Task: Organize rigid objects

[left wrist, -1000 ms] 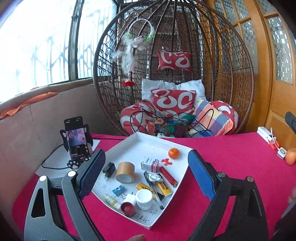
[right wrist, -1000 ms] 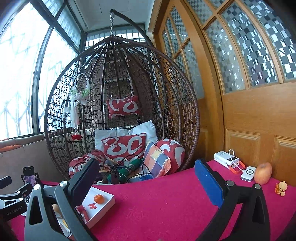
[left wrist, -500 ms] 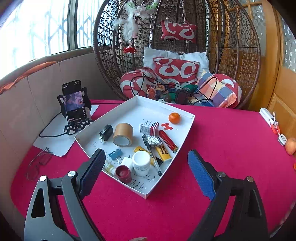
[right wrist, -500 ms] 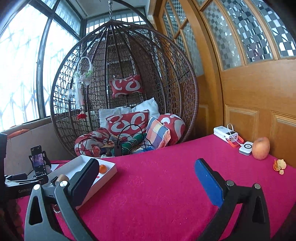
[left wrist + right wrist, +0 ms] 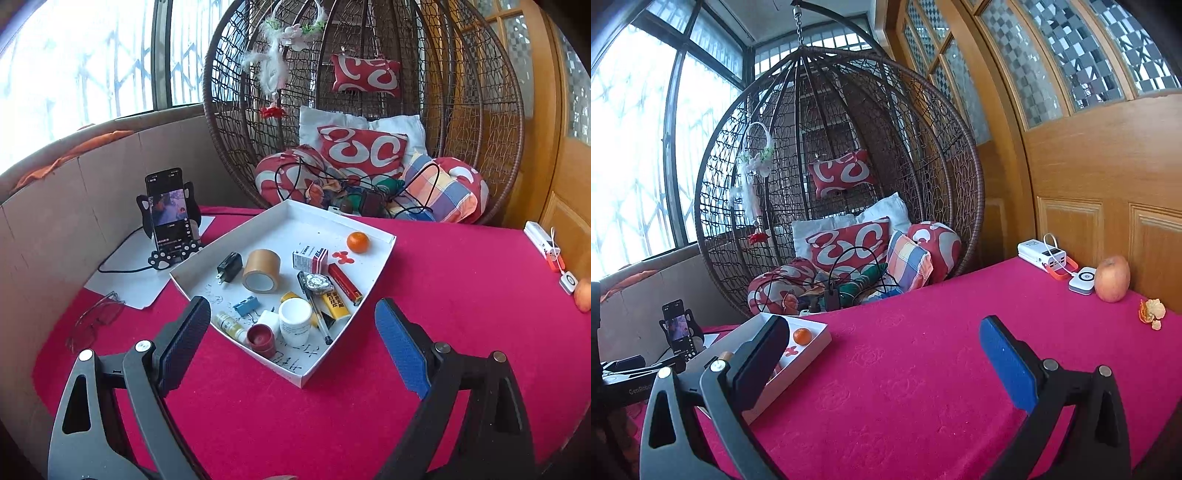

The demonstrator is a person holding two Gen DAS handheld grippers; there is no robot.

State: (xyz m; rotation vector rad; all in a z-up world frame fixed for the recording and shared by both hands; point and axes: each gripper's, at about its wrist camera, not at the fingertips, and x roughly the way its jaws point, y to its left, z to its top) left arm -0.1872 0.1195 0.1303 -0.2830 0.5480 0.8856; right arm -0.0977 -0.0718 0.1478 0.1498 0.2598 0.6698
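Observation:
A white shallow tray [image 5: 382, 258] lies on the red tablecloth. It holds a brown tape roll [image 5: 261, 270], a black plug [image 5: 229, 266], a small box [image 5: 309, 259], a red lighter [image 5: 345, 283], an orange [image 5: 358, 242], a white jar [image 5: 294, 321], a dark red cap [image 5: 261, 338], a blue clip [image 5: 246, 305] and a pen [image 5: 318, 317]. My left gripper [image 5: 291, 341] is open and empty, hovering above the tray's near corner. My right gripper [image 5: 884, 363] is open and empty over bare cloth, with the tray [image 5: 816, 347] to its left.
A phone on a stand [image 5: 169, 216] and clear glasses [image 5: 96, 319] sit left of the tray. A power bank [image 5: 1042, 255], a white charger puck [image 5: 1083, 280], an apple [image 5: 1112, 278] and orange peel [image 5: 1151, 312] lie along the wooden door. A wicker hanging chair [image 5: 842, 192] stands behind the table.
The left gripper has pulled back and risen, so the whole tray now shows ahead of its fingers. The right gripper has tilted down and shifted right. Both stayed open.

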